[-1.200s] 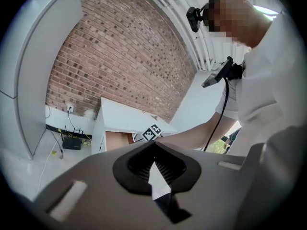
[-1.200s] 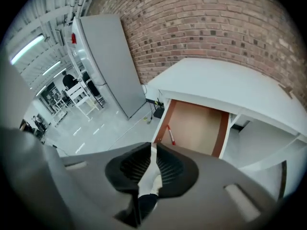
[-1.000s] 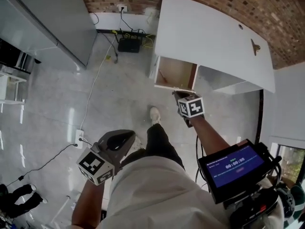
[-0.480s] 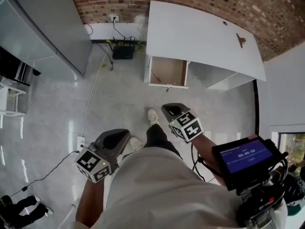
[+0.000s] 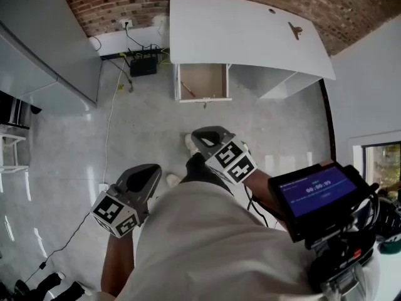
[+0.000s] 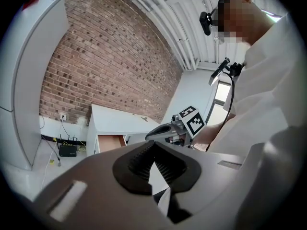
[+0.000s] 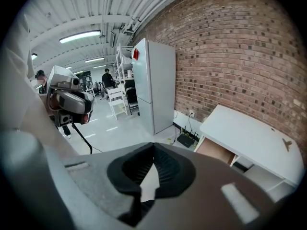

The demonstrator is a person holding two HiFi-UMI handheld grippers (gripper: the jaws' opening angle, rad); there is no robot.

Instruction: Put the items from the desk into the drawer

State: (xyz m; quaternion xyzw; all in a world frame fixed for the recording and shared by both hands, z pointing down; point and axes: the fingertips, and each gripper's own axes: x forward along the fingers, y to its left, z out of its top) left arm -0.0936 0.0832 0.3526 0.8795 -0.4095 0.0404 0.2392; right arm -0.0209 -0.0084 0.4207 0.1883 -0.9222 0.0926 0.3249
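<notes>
The person is holding the left gripper (image 5: 148, 172) and right gripper (image 5: 204, 135) near the body, jaws pressed together, empty. A small brown item (image 5: 294, 29) is lying far right on the desk (image 5: 238, 39), apart from the open drawer (image 5: 202, 82). It is probably light and rigid, best pinched mid-body.

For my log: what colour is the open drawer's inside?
Light wood-brown; the drawer shows best in head view.

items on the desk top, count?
1 for sure: a small brown item toward the right end of the desk in the head view. The dark dot near it may be a hole or an item; too small to tell.
</notes>
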